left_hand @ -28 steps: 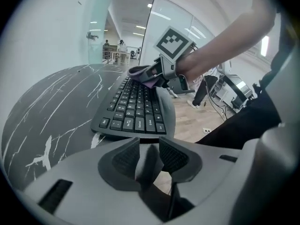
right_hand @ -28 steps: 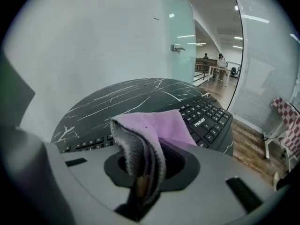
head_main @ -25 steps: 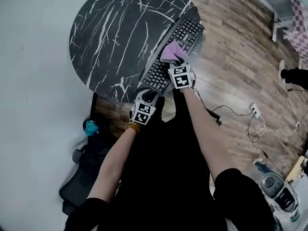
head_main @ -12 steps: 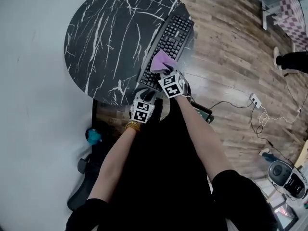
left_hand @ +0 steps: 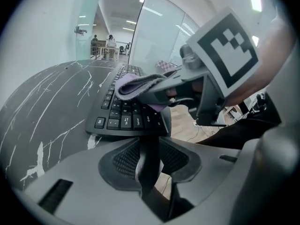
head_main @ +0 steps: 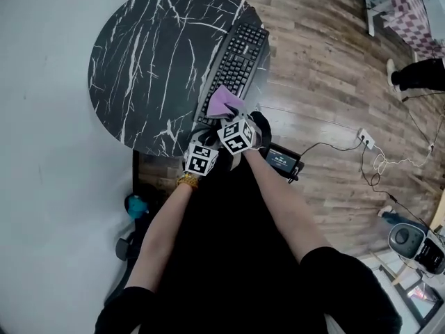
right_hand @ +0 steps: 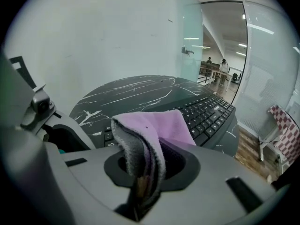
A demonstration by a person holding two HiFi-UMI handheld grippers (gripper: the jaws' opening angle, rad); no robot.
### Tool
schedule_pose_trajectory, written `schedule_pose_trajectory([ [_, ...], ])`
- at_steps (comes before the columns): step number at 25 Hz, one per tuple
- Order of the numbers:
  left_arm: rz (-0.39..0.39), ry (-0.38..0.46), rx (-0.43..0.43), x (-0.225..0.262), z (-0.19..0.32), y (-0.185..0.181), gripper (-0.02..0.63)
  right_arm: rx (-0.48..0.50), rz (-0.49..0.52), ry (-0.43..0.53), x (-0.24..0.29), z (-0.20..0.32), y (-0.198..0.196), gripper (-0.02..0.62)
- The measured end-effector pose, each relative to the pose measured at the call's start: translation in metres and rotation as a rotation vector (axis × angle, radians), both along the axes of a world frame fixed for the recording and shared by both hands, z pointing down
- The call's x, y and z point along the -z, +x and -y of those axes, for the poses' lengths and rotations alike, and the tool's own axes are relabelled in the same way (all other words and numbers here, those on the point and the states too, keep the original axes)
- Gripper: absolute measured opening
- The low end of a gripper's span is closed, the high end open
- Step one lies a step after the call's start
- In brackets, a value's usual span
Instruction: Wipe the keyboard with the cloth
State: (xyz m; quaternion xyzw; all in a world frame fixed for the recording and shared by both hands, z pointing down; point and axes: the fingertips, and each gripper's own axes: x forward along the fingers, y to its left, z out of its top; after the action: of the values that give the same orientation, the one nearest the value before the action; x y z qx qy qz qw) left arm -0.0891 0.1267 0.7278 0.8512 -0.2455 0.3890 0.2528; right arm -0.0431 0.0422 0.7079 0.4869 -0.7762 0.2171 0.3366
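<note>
Finding: the keyboard lies along the right edge of the round marble table, in the upper middle of the head view. The right gripper has its jaws clamped on a folded purple cloth, whose free flap rests on the keys at the keyboard's near end. The left gripper has its jaws closed narrow on a dark strip (apparently the keyboard's near edge), judged a bracing hold so that wiping does not shift the board.
</note>
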Motion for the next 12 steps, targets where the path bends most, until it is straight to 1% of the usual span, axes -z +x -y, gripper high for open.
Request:
schedule_pose_trajectory([
  [7,0.019,-0.007,-0.011,-0.002,-0.001,-0.002,0.13,0.1,0.001,-0.021,-0.001,-0.021,-0.012,0.064],
  [12,0.013,0.01,-0.01,-0.002,0.001,0.0,0.129,0.14,0.027,-0.044,0.0,-0.035,-0.021,0.064],
])
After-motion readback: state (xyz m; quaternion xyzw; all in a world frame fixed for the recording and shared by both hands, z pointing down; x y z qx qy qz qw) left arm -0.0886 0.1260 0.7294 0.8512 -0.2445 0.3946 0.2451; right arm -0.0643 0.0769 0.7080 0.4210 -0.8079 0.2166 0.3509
